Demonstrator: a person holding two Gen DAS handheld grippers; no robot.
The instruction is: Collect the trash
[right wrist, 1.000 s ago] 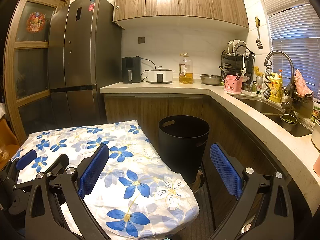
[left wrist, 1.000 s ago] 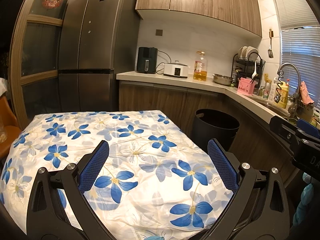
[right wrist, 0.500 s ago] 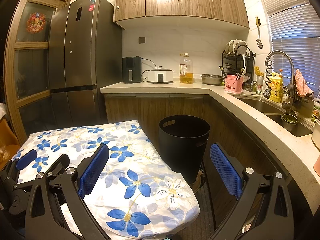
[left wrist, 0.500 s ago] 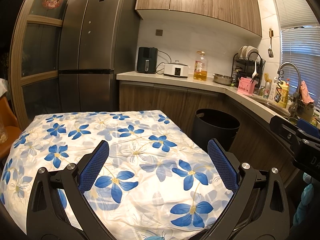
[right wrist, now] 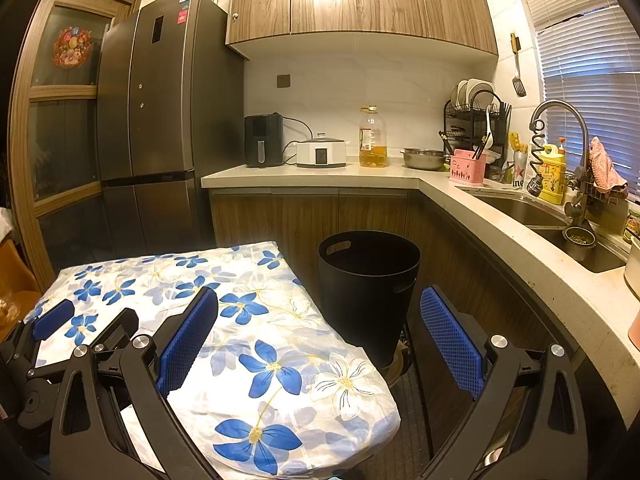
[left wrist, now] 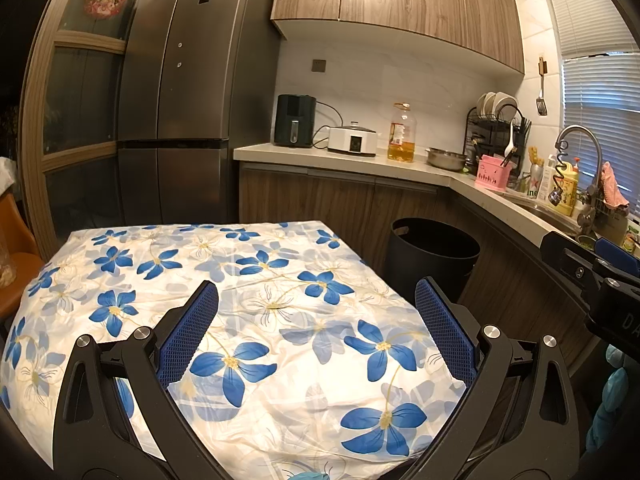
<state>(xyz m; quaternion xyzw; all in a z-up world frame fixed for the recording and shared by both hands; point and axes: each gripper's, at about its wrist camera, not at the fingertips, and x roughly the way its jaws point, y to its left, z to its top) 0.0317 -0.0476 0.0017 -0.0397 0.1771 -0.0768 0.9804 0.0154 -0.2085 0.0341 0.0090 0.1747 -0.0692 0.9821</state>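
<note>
Through my left wrist camera, my left claw (left wrist: pixel 316 324) is spreading wide with nothing between its blue pads (left wrist: pixel 188 336), hanging over the desk (left wrist: pixel 248 292), which is wearing a white cloth printed with blue flowers. The black trash bin (left wrist: pixel 432 252) is standing on the floor at about two o'clock from this claw, just beyond the desk's far right corner and against the wooden cabinets. Part of my right claw (left wrist: pixel 592 268) is poking in at three o'clock. Behind, a counter (left wrist: pixel 360 160) is carrying a black appliance, a white cooker and a bottle of oil (left wrist: pixel 401 134). Through my right wrist camera, my right claw (right wrist: pixel 320 328) is also gaping wide and carrying nothing; its left pad is hanging over the desk (right wrist: pixel 256 344) edge, its right pad over the floor gap. The trash bin (right wrist: pixel 368 288) is sitting at twelve o'clock, straight ahead between the pads, just beside the desk's right edge. My left claw (right wrist: pixel 52 320) is showing at nine o'clock over the cloth. I am seeing no loose trash on the cloth in either view.
</note>
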